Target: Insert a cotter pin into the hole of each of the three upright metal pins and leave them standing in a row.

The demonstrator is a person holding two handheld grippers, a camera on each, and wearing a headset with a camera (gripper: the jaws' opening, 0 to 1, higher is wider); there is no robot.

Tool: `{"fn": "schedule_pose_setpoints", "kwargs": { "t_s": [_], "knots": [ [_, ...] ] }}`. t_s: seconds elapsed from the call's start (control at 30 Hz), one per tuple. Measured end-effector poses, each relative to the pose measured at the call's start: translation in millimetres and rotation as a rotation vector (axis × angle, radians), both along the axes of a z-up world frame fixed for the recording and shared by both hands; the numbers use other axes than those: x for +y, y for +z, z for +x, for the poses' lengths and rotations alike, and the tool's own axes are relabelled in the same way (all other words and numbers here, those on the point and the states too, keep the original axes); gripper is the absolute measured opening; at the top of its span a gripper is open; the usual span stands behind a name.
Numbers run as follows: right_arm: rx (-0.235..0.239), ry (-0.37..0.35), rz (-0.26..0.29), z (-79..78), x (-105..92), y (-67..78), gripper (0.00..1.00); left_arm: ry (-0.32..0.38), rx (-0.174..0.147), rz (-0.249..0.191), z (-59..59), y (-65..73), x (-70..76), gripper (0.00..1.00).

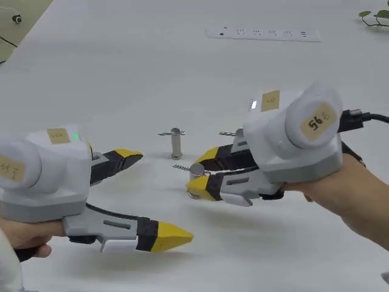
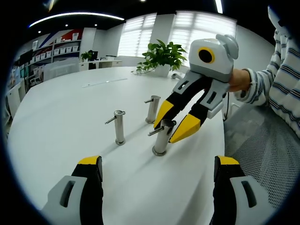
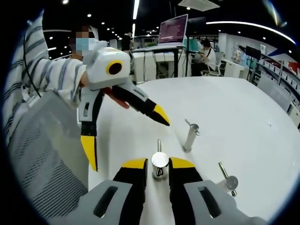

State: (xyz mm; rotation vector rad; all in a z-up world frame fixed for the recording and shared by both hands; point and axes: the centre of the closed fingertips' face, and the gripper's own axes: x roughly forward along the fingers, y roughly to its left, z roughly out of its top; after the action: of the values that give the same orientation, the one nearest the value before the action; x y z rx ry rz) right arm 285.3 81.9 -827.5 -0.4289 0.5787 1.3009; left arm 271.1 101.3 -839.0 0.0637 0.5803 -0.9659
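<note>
Three upright metal pins stand on the white table (image 1: 121,73), each with a cotter pin through its head. The left pin (image 1: 176,143) stands free. My right gripper (image 1: 200,174) is shut on the head of the nearest pin (image 1: 196,172), its yellow jaws on either side. The third pin (image 1: 238,132) is half hidden behind that gripper. The right gripper view has the gripped pin (image 3: 159,161) between the jaws and the other two pins (image 3: 191,136) (image 3: 229,181) beyond. My left gripper (image 1: 159,194) hangs wide open and holds nothing, left of the pins.
A white power strip (image 1: 264,33) lies at the far side of the table. A potted plant (image 1: 377,17) is at the far right corner. A hand and striped sleeve (image 2: 281,75) hold the right gripper.
</note>
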Motion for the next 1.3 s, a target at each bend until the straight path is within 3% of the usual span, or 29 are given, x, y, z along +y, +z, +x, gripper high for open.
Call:
{"fn": "schedule_pose_setpoints", "kwargs": {
  "t_s": [0.3,0.37,0.57,0.63,0.9,1.3],
  "knots": [
    [-0.023,-0.006,0.032,1.4,0.9,0.3,0.16,0.011,-0.007,0.010,-3.3,2.1,0.2,0.99],
    [0.001,-0.004,0.053,1.2,1.1,0.4,0.15,0.016,-0.009,0.010,-3.3,2.4,0.5,0.99],
    [-0.021,0.016,0.058,0.7,1.3,1.0,0.14,0.043,0.010,0.026,-2.4,-1.2,4.9,0.99],
    [-0.022,0.018,0.058,0.5,0.9,1.1,0.13,0.059,-0.007,0.044,0.6,-1.1,8.5,0.99],
    [0.000,0.020,0.042,0.1,-3.1,1.9,0.13,0.105,0.013,0.031,1.2,2.2,11.2,0.99],
    [-0.006,0.006,0.056,-2.2,-21.8,18.9,0.13,0.142,-0.003,0.006,5.8,10.9,10.3,1.00]
  ]
}}
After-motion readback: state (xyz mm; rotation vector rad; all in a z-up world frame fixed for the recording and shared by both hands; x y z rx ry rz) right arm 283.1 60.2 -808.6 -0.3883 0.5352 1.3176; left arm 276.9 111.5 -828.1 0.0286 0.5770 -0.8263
